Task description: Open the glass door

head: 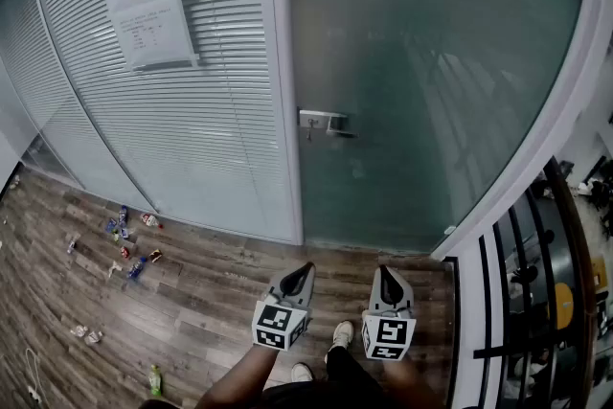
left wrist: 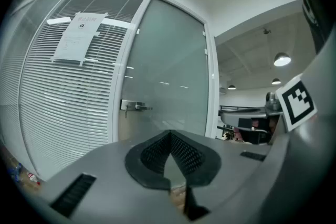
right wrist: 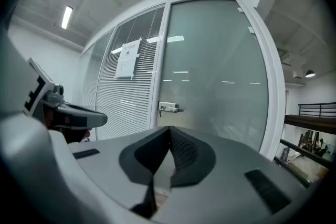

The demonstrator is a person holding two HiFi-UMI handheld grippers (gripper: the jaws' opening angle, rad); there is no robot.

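- Step in hand: approach. The glass door point(head: 431, 81) is shut and neither tool touches it, so nothing of the opening is done yet.
- Left tool point(head: 305, 271): in the left gripper view its jaws meet at the tips, with nothing between them.
- Right tool point(head: 386, 275): same state in the right gripper view, jaws closed and empty.
- You hold both tools side by side, low over the wooden floor point(head: 192, 302), well apart from the door, aimed roughly at it.
- Task's thing: the frosted door stands straight ahead, just right of the blind-covered panel point(head: 192, 110). Its metal handle point(head: 324, 121) sits at the door's left edge, about mid-height.
- Next move, as a judgement: step closer, bring one tool up to the handle, part its jaws and close them round the lever, then press down and swing the door.
- Cannot tell whether the door pushes or pulls; no hinges are clearly visible.
- Something small hangs under the handle plate, possibly a key; too small to confirm.
- The frosting hides whatever is behind the door, and the head view cuts off the door's top.
- The small print on the notice point(head: 144, 0) taped to the panel is illegible.
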